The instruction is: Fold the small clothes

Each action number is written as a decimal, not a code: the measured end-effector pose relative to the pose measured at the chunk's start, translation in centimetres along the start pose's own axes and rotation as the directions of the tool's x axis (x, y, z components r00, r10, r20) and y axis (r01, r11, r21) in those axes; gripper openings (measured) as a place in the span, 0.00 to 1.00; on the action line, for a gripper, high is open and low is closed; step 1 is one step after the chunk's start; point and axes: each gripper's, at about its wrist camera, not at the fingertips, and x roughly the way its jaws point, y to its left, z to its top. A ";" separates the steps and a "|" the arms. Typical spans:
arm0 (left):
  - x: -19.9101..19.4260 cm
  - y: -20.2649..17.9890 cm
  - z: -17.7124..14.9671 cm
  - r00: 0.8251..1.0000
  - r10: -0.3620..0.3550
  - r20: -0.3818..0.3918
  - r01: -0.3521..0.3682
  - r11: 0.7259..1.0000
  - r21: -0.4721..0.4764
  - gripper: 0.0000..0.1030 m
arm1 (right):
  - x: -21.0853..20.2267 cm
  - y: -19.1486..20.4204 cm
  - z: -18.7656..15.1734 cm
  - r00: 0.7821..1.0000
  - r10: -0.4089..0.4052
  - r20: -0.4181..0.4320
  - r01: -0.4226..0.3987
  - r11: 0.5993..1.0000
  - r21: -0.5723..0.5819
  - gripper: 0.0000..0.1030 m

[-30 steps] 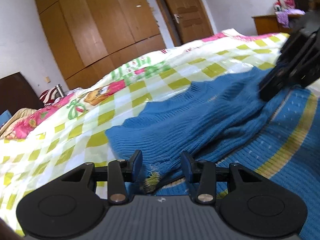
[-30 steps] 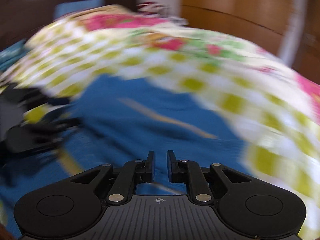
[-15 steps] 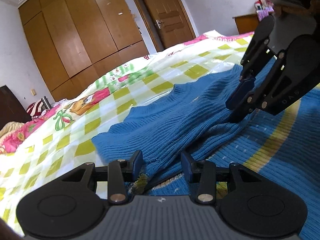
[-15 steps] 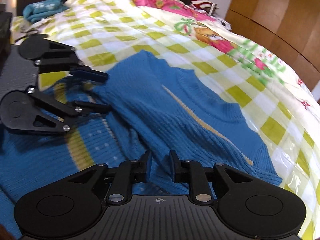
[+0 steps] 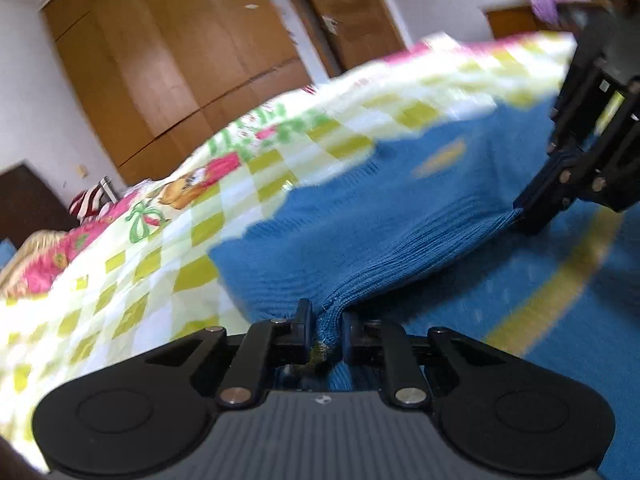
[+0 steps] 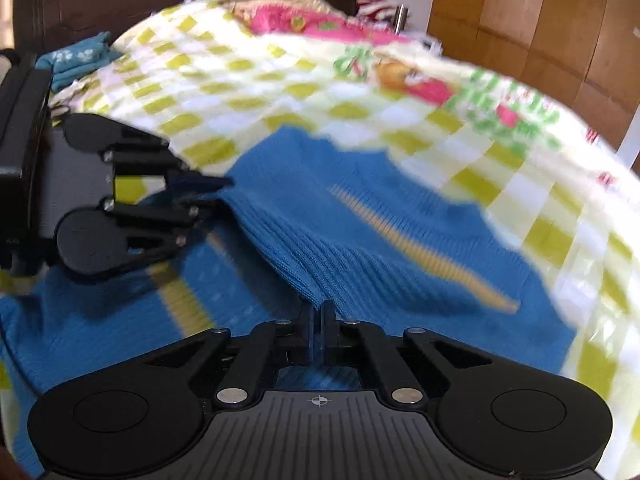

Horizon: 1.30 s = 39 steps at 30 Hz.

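Right wrist view: right tongs (image 6: 318,330) and left tongs (image 5: 325,330) each pinch the ribbed blue knit sweater (image 6: 340,232), lying on the checked bedspread (image 6: 248,92).

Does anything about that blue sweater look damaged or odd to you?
Yes. The sweater has a frayed spot with loose yellowish threads at the edge pinched by the left gripper, as if the knit were torn there. The right gripper pinches another part of that edge. The pictures are blurred, so I cannot judge how bad the fraying is.
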 end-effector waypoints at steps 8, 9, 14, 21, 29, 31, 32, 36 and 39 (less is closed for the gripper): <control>-2.6 2.0 0.0 0.998 -0.062 -0.026 0.062 0.998 0.002 0.35 | -0.6 -1.2 0.2 0.999 0.046 -0.023 -0.044 0.997 0.065 0.13; -3.1 2.6 0.1 0.997 -0.070 -0.025 0.070 0.997 -0.022 0.35 | -1.6 -1.6 0.3 0.998 0.061 -0.005 -0.060 0.994 0.089 0.13; -2.9 3.7 3.0 0.991 -0.116 0.070 0.126 0.980 -0.155 0.36 | -2.9 -3.7 0.9 0.994 0.056 0.097 -0.076 0.974 0.213 0.15; 4.1 0.8 3.7 0.991 -0.133 0.006 0.133 0.983 -0.129 0.40 | 4.0 -7.4 0.3 0.993 -0.117 0.004 0.111 0.957 0.268 0.07; 1.7 3.1 4.2 0.985 -0.163 0.059 0.169 0.977 -0.129 0.41 | -0.3 -9.5 -1.1 0.995 -0.087 0.050 0.062 0.925 0.374 0.17; 2.1 3.6 5.2 0.981 -0.176 0.079 0.185 0.975 -0.125 0.41 | -1.5 -9.4 -1.0 0.994 -0.083 0.076 0.051 0.936 0.348 0.17; 2.7 3.7 5.7 0.980 -0.179 0.082 0.188 0.975 -0.118 0.42 | -1.9 -9.4 -0.8 0.992 -0.087 0.087 0.054 0.944 0.326 0.19; 5.9 3.4 6.7 0.980 -0.199 0.031 0.201 0.977 -0.069 0.43 | -0.7 -9.5 0.7 0.994 -0.092 0.061 0.076 0.973 0.217 0.25; 7.1 2.8 6.3 0.971 -0.238 -0.024 0.237 0.971 -0.022 0.43 | 1.7 -9.9 1.3 0.998 -0.065 -0.024 0.069 0.981 0.179 0.25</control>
